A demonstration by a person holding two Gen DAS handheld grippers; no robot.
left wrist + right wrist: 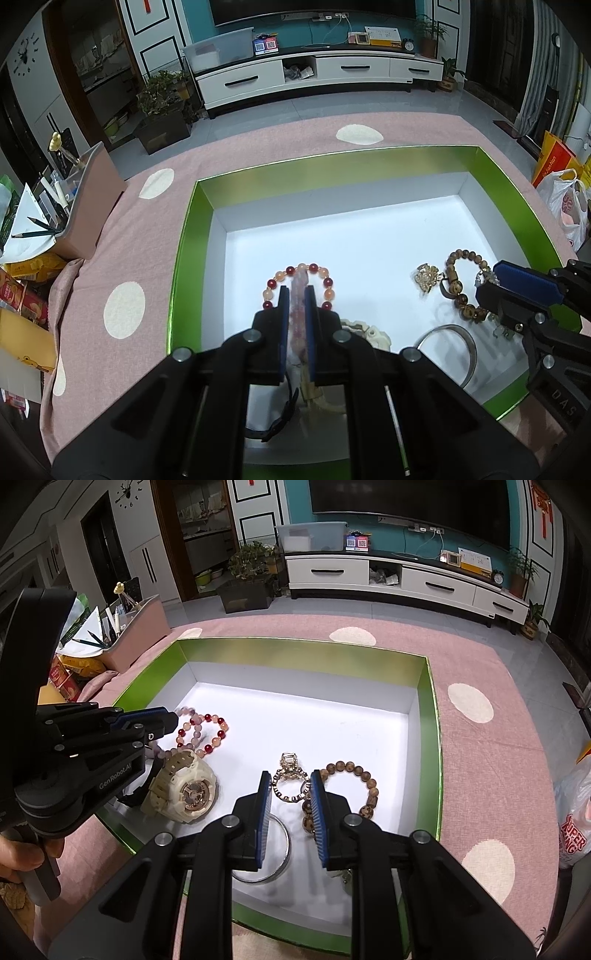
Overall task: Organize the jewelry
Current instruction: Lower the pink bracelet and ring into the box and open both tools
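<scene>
Green-walled box (pixel 184 236) with a white floor sat on the pink dotted tablecloth (pixel 122 229); that was the left wrist view. My left gripper (pixel 296 295) was clenched on a pale purple bead bracelet (pixel 300 284), the strand pinched between the blue pads and running back under the fingers. Just past the tips lay the red-and-peach bead bracelet (pixel 321 271), touching the held strand (or overlapping it, couldn't separate them). A cream watch (pixel 373 330) peeked out beside the left finger, mostly hidden. To the right on the box floor: gold ring (pixel 428 277), brown wooden bead bracelet (pixel 456 286), silver bangle (pixel 467 341). My right gripper (pixel 491 284) hung over the wooden bracelet's right end.

Right wrist view: right gripper (pixel 290 794) jaws stood partly apart with nothing pressed between the pads, so released. The gold ring (pixel 290 775) lay just beyond the tips, the wooden bead bracelet (pixel 364 782) by the right finger, the silver bangle (pixel 284 845) under the left one. The left gripper (pixel 168 722) came in from the left, clamped on the purple strand (pixel 194 723), with the red-and-peach bracelet (pixel 218 731) beside it and the cream watch (pixel 184 792) face-up below. A hand (pixel 18 853) gripped the left handle at the frame edge.
</scene>
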